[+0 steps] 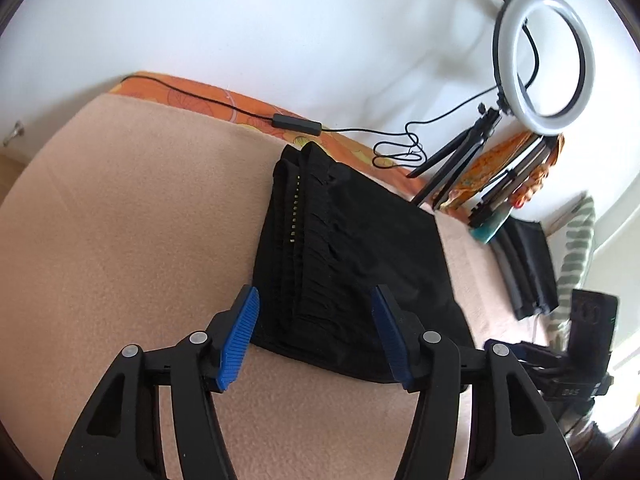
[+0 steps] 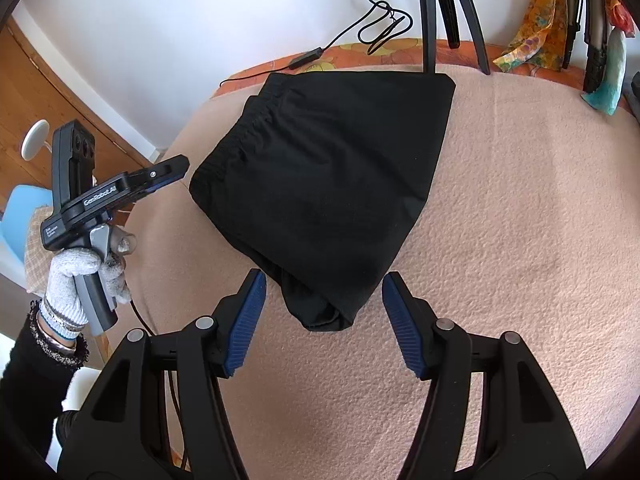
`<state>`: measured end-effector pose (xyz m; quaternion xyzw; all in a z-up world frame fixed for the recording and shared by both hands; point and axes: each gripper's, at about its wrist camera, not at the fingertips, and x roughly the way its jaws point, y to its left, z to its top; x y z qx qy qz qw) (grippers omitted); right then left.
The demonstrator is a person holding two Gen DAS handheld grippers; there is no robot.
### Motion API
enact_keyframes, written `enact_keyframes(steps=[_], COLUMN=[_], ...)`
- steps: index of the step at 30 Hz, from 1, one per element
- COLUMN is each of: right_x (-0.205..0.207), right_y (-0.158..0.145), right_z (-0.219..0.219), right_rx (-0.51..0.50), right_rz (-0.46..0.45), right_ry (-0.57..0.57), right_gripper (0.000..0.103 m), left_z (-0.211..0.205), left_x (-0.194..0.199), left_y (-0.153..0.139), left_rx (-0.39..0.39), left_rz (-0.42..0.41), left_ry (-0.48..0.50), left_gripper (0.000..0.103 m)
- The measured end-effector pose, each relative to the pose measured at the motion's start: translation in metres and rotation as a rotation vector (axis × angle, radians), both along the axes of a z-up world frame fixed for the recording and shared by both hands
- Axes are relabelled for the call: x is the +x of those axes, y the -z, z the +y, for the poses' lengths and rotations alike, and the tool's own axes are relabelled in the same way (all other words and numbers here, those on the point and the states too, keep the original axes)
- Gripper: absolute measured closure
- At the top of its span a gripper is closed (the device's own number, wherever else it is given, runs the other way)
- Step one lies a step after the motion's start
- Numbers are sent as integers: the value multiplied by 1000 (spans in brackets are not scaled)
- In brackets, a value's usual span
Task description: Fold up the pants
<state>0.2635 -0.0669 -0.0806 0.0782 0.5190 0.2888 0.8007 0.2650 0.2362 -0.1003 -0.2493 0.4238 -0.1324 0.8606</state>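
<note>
White lettering reading "GenRobot.AI" runs along the side of the black handheld left gripper (image 2: 176, 166) in the right wrist view. A smaller white label on its body below is too small to read. No other text is legible.

**Quick count from my feeds**

I've got one folded pair of black pants (image 2: 320, 184), two grippers (left gripper (image 1: 316, 336), right gripper (image 2: 324, 324)), one ring light (image 1: 544, 60) on one tripod (image 1: 456, 156), one pink blanket (image 2: 520, 240), one gloved hand (image 2: 80, 276).
</note>
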Motion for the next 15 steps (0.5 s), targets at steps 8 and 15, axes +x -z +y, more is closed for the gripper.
enact_keyframes(steps=[8,15], right_x=[43,66], right_y=[11,17], right_z=[-22,-33], right_rx=[149,222], right_rz=[110,166], right_ry=[64,102], right_gripper=[34,34], left_z=[29,19], left_x=[-17,-12], left_y=[26,37], left_rx=[-290,-260], left_rz=[143,151], left_ry=[-148,-142], left_gripper=[43,43])
